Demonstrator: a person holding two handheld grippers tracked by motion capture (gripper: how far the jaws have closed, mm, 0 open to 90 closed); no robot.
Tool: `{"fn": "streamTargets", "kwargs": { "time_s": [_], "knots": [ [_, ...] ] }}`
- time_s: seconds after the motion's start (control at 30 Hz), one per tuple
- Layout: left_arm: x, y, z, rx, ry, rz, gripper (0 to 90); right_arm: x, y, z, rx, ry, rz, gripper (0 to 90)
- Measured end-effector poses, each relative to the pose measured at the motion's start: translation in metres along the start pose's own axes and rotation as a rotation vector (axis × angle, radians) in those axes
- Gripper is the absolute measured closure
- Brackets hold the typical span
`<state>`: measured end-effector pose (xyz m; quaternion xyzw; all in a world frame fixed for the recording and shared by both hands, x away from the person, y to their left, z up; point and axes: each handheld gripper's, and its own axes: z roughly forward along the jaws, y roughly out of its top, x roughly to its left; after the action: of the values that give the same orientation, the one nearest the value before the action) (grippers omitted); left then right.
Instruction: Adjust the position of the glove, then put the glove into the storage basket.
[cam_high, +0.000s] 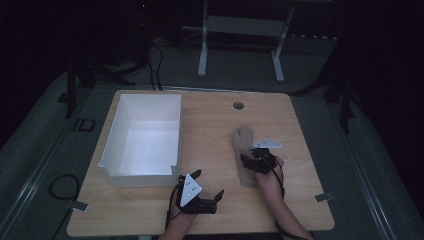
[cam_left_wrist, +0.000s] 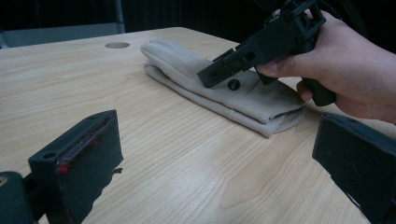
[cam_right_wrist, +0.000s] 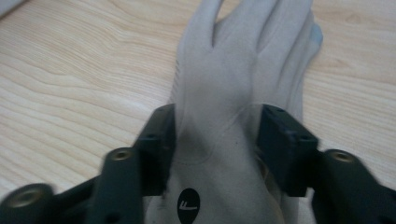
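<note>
Reaching for: the soft grey knit gloves (cam_high: 244, 150), stacked flat on the pale wooden desk (cam_high: 210, 150), well to the right of the white open box (cam_high: 142, 142).
Long way of the gloves: fingertips point to the far edge of the desk, cuffs point back to the person.
Right hand-held gripper (cam_high: 254, 159): right over the cuff end of the gloves; its two jaws stand one on each side of the glove (cam_right_wrist: 229, 93), touching the cloth but not yet squeezed tight.
Left hand-held gripper (cam_high: 210, 186): near the front edge of the desk, between the box and the gloves, jaws spread wide with nothing in them.
Nearer hand: the right one, by a lot.
Next, I think: squeeze the right jaws across the narrow way of the gloves, then lift and carry them left to the box.
</note>
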<state>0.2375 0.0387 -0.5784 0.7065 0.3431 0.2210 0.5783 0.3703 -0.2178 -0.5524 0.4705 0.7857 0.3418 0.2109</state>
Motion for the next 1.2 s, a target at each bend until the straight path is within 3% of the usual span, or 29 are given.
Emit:
{"fn": "streamTargets", "kwargs": {
  "time_s": [0.03, 0.07, 0.2, 0.27, 0.3, 0.33, 0.43, 0.47, 0.5, 0.6, 0.7, 0.77, 0.83, 0.87, 0.9, 1.03, 1.07, 1.2],
  "knots": [
    [0.0, 0.0, 0.0, 0.001, 0.0, -0.001, 1.6, -0.001, 0.001, -0.003, -0.011, 0.008, -0.004, 38.6],
    [0.0, 0.0, 0.0, 0.001, -0.001, 0.0, 1.6, -0.001, 0.001, -0.003, -0.011, 0.008, -0.004, 38.6],
    [0.0, 0.0, 0.0, 0.005, -0.004, 0.001, 1.6, -0.008, 0.005, -0.011, -0.02, 0.055, -0.02, 17.9],
    [0.0, 0.0, 0.001, 0.007, -0.007, 0.001, 1.6, -0.009, 0.006, -0.013, -0.027, 0.063, -0.023, 17.7],
    [0.0, 0.001, 0.001, 0.012, -0.014, 0.008, 1.6, -0.012, 0.007, -0.017, -0.021, 0.086, -0.041, 12.8],
    [0.0, 0.001, 0.001, 0.015, -0.013, 0.013, 1.6, -0.013, 0.008, -0.019, -0.029, 0.075, -0.052, 14.5],
    [-0.001, 0.001, 0.002, 0.014, -0.026, 0.014, 1.6, -0.018, 0.008, -0.024, -0.055, 0.108, -0.04, 16.6],
    [-0.002, 0.001, 0.003, 0.016, -0.011, 0.012, 1.6, -0.021, 0.008, -0.027, -0.076, 0.118, -0.038, 17.7],
    [-0.003, 0.001, 0.003, 0.017, -0.009, 0.008, 1.6, -0.027, 0.008, -0.032, -0.115, 0.129, -0.07, 17.1],
    [-0.003, 0.001, 0.004, 0.016, -0.021, 0.006, 1.6, -0.032, 0.008, -0.036, -0.124, 0.135, -0.087, 17.1],
    [-0.006, 0.002, 0.006, 0.04, -0.046, 0.036, 1.6, -0.038, 0.007, -0.043, -0.093, 0.156, -0.083, 16.9],
    [-0.009, 0.004, 0.01, 0.058, -0.075, 0.083, 1.6, -0.039, 0.007, -0.045, -0.092, 0.161, -0.084, 15.0],
    [-0.012, 0.006, 0.013, 0.068, -0.087, 0.128, 1.6, -0.043, 0.007, -0.049, -0.087, 0.168, -0.068, 13.9],
    [-0.014, 0.009, 0.017, 0.108, -0.104, 0.14, 1.6, -0.048, 0.007, -0.054, -0.102, 0.167, -0.052, 13.5],
    [-0.014, 0.009, 0.017, 0.108, -0.104, 0.14, 1.6, -0.048, 0.007, -0.054, -0.102, 0.167, -0.052, 13.5],
    [-0.018, 0.016, 0.024, 0.219, -0.188, 0.122, 4.2, -0.056, 0.012, -0.062, -0.131, 0.181, 0.008, 12.2],
    [-0.02, 0.018, 0.026, 0.223, -0.206, 0.133, 4.3, -0.057, 0.013, -0.064, -0.145, 0.197, 0.021, 11.5],
    [-0.023, 0.026, 0.034, 0.211, -0.23, 0.171, 6.7, -0.059, 0.02, -0.065, -0.175, 0.182, 0.029, 14.1]
  ]
}}
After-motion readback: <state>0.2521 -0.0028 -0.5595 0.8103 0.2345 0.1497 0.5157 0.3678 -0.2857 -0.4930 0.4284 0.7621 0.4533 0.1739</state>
